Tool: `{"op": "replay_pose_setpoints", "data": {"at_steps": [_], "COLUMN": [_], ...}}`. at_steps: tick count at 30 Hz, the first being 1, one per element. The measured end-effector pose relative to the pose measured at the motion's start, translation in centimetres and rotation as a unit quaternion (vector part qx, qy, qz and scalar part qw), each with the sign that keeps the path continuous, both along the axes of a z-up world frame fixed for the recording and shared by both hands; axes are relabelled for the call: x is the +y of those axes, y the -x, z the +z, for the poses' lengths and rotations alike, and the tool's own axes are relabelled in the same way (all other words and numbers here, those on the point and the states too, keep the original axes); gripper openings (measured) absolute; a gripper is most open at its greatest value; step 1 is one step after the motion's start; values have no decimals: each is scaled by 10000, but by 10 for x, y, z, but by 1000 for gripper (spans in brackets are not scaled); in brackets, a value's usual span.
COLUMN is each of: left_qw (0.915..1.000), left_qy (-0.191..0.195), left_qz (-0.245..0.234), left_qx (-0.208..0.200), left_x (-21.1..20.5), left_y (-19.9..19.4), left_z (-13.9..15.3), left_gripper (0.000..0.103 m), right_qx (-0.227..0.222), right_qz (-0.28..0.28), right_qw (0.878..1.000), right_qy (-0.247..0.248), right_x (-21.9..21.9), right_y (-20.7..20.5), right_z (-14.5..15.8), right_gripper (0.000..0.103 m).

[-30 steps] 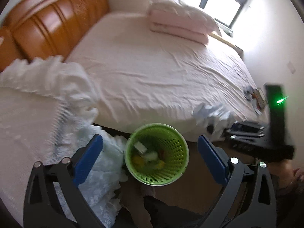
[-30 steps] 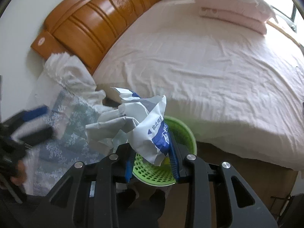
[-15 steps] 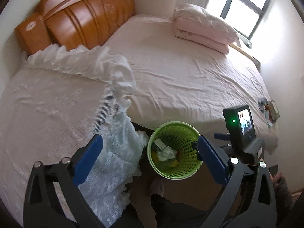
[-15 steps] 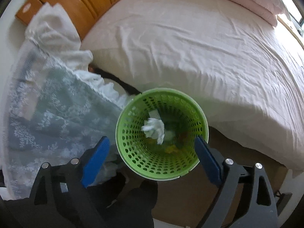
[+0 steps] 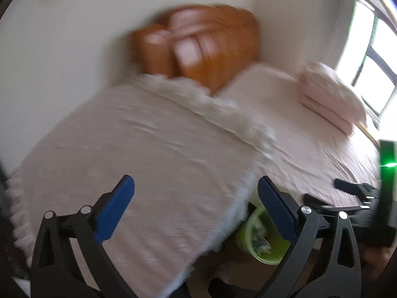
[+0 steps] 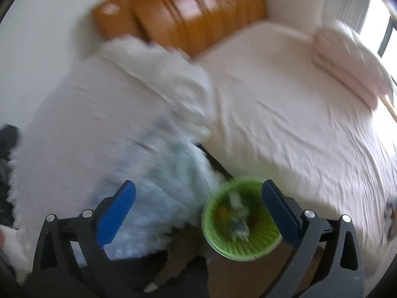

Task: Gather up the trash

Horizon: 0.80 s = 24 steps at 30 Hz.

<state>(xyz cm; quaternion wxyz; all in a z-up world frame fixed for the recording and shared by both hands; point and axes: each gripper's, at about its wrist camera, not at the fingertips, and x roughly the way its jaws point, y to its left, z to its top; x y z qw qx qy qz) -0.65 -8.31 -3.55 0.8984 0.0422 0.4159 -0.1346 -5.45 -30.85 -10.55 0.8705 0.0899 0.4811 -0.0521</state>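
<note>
- On the floor, in the gap between the lace-covered surface and the bed, stood the green perforated bin (image 6: 242, 226), seen from above in the right wrist view.
- Crumpled white trash (image 6: 237, 219) lay inside the bin, with yellowish and reddish bits around it that were too blurred to name.
- The right gripper (image 6: 198, 208) hovered over that corner with its blue-padded fingers (image 6: 115, 214) spread wide and nothing between them; the right-hand pad overlapped the bin's rim in the picture.
- The left gripper (image 5: 196, 208) was likewise spread wide and empty, pointing across the pale lace cloth (image 5: 139, 154).
- In the left wrist view the bin (image 5: 260, 238) showed only in part, tucked below the cloth's ruffled edge and behind the gripper's right-hand finger; some whitish trash (image 5: 259, 241) was visible in it.
- The lace cloth (image 6: 82, 124) covered a flat surface on the left; its hanging side looked bluish in the right wrist view.
- A bed (image 6: 285, 104) with a pink sheet filled the right half of both views, with an orange wooden headboard (image 6: 188, 12) against the wall.
- A folded pink quilt (image 5: 330, 96) lay on the far side of the bed near the bright window (image 5: 372, 57).
- At the right edge of the left wrist view, a dark device with a green light (image 5: 387, 165) was visible.
- Both views were smeared with motion blur.
</note>
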Motion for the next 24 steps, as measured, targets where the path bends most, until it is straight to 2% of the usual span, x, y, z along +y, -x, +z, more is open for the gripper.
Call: {"op": "replay_pose_setpoints", "data": {"at_steps": [4, 8, 11, 17, 24], "left_qw": [9966, 9885, 9843, 9764, 9729], "left_qy": [-37, -4, 36, -130, 3], "left_qz": [747, 1409, 1684, 2089, 2276], "left_qx": [-335, -542, -528, -525, -399], "left_x": [53, 91, 105, 121, 130], "left_y": [6, 18, 23, 37, 43], "left_z": [30, 48, 52, 49, 43], "left_gripper": [95, 95, 95, 95, 95], "right_qx": [-491, -816, -983, -967, -797], "right_qz": [598, 1127, 1505, 2004, 2213], "right_qw": [9970, 9902, 9836, 9749, 9719], "right_qy": [-61, -113, -127, -88, 17], "right_x": [40, 76, 99, 147, 178], "right_y": [-12, -20, -23, -46, -54], "right_z": [52, 83, 103, 118, 115], "right_gripper": [101, 101, 101, 101, 101]}}
